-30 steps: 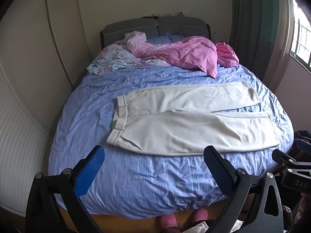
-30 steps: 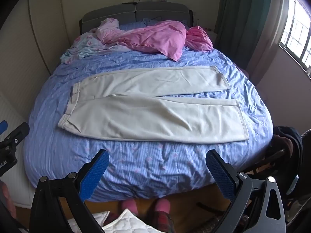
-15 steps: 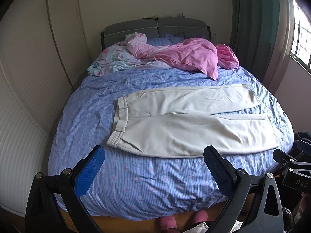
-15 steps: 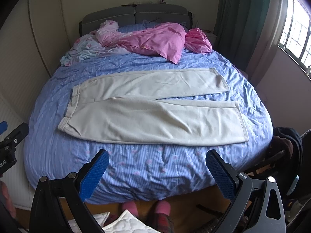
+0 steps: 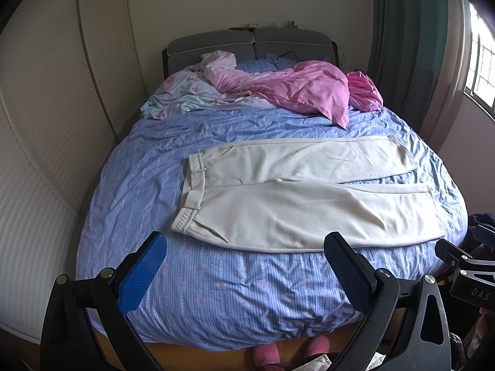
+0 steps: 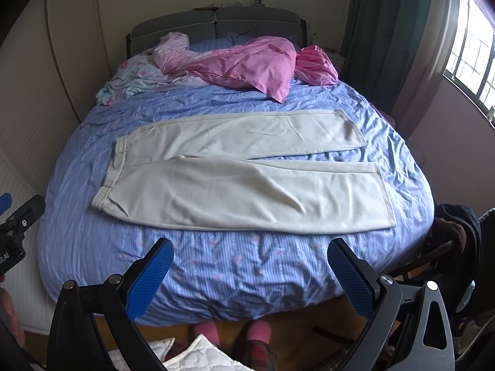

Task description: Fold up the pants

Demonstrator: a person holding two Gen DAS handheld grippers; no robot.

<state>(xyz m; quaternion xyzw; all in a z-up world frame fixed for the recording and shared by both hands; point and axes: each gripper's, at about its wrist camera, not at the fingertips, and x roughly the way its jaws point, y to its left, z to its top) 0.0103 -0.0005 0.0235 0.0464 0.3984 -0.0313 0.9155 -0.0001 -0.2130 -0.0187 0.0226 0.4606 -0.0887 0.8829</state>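
From the left wrist view, the cream pants (image 5: 297, 198) lie flat across the blue bedspread (image 5: 216, 284), waistband to the left, both legs running right with a narrow gap between them. The cloth looks soft, light and limp, so it will likely sag and drag unless lifted at two points. The thicker waistband corner at the near left and the near leg's hem at the right look like the firmest places to pinch. The left gripper (image 5: 244, 266) hovers short of the bed, jaws spread wide and empty. Part of the other tool juts in at the right edge, cut off.

From the right wrist view, the pants (image 6: 247, 191) sit mid-bed, with pink bedding (image 6: 247, 65) heaped well behind them by the headboard. The right gripper (image 6: 250, 262) is likewise wide apart, holding nothing. The underside of the pants is hidden; whether pockets or a zip lie beneath cannot be told. The dark heap at the far right is too dim to identify.
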